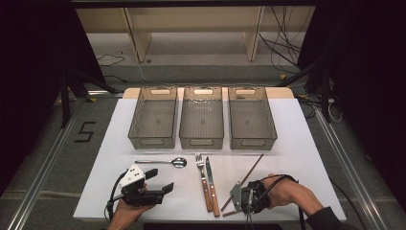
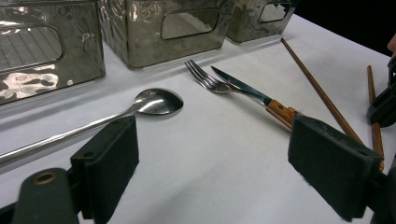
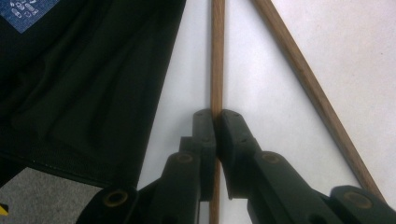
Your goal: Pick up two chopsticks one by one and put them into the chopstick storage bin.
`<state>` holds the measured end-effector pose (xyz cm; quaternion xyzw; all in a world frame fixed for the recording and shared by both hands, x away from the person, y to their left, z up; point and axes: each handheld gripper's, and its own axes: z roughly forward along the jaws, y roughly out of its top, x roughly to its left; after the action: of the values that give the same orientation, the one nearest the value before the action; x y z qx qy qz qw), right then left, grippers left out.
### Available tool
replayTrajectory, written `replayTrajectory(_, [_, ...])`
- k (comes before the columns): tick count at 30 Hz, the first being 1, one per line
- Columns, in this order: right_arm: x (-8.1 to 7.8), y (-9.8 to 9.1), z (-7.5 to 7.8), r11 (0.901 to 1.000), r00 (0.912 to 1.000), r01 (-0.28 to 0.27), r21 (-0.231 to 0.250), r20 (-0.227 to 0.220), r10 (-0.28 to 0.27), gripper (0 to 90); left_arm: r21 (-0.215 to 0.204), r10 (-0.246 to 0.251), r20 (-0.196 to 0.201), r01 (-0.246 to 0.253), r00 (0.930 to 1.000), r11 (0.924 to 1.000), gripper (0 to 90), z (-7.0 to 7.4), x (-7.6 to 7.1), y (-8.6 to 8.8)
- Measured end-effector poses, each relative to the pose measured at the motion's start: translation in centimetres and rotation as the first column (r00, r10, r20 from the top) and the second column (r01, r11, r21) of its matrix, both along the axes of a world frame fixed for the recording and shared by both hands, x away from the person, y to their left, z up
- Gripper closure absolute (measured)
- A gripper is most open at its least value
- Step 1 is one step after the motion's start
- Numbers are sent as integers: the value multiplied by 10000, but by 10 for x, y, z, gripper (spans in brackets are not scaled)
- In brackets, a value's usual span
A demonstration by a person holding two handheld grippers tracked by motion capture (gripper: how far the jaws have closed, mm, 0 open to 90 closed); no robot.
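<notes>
Your left tongs [image 1: 160,180] rest low on the bench [image 1: 297,143], released, pointing right past the spoon [image 1: 163,162]; your left hand [image 1: 128,211] grips them from below. The fork [image 1: 203,179] and knife [image 1: 212,184] lie mid-bench. Your right tongs [image 3: 217,122], wrist turned inward, are clenched on one chopstick [image 3: 217,56] at the bench's near edge; the other chopstick [image 3: 308,79] lies just beside.
</notes>
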<state>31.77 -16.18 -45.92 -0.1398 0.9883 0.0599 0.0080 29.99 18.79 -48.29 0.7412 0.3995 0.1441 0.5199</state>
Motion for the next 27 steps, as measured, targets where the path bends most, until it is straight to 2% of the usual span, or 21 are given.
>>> replayTrajectory(4, [0, -3, 3, 9996, 9999, 166, 239, 38, -167, 853, -4, 18, 7, -18, 10000, 10000, 161, 0, 0, 0])
replayTrajectory(7, [2, -7, 11, 9955, 9982, 572, 758, 123, -583, 854, 8, 14, 12, -14, 10000, 10000, 161, 0, 0, 0])
replayTrajectory(10, [5, -11, 20, 9822, 9918, 1189, 1452, 285, -1242, 855, 15, 27, 10, -27, 10000, 10000, 161, 0, 0, 0])
replayTrajectory(11, [6, -12, 24, 9726, 9863, 1552, 1731, 292, -1626, 855, 9, 30, 10, -30, 10000, 10000, 161, 0, 0, 0])
replayTrajectory(13, [10, -13, 32, 9431, 9714, 2264, 2434, 147, -2370, 854, -10, 23, 6, -23, 10000, 10000, 161, 0, 0, 0])
replayTrajectory(16, [16, -13, 44, 8864, 9514, 2999, 3526, -420, -3052, 854, -25, 26, -5, -26, 10000, 10000, 161, 0, 0, -1])
replayTrajectory(18, [18, -11, 51, 8528, 9361, 3434, 3935, -700, -3447, 854, -5, -18, -6, 18, 10000, 10000, 161, 0, 1, -1])
replayTrajectory(19, [20, -9, 54, 8346, 9265, 3690, 4090, -908, -3652, 854, -138, -83, -44, 83, 10000, 9999, 161, 1, 0, -1])
replayTrajectory(20, [22, -8, 57, 8151, 9149, 3966, 4223, -1092, -3886, 854, -209, -130, -87, 128, 9999, 9997, 161, 1, 1, -1])
replayTrajectory(21, [25, -6, 59, 7921, 8993, 4305, 4327, -1300, -4177, 855, -215, -131, -75, 130, 9999, 9997, 161, 1, 1, -1])
replayTrajectory(23, [30, -3, 64, 7526, 8718, 4839, 4466, -1712, -4590, 854, -200, -120, -57, 119, 9999, 9997, 161, 1, 0, -2])
replayTrajectory(24, [33, -1, 66, 7288, 8573, 5088, 4583, -1926, -4774, 855, -323, -188, -109, 184, 9998, 9993, 161, 2, 0, -2])
replayTrajectory(26, [38, 1, 72, 6917, 8372, 5413, 4780, -2307, -4958, 855, -517, -209, -142, 201, 9997, 9985, 162, 3, 1, -3])
replayTrajectory(27, [40, 3, 75, 6726, 8241, 5614, 4821, -2518, -5073, 855, -517, -209, -142, 201, 9997, 9985, 162, 3, 1, -3])
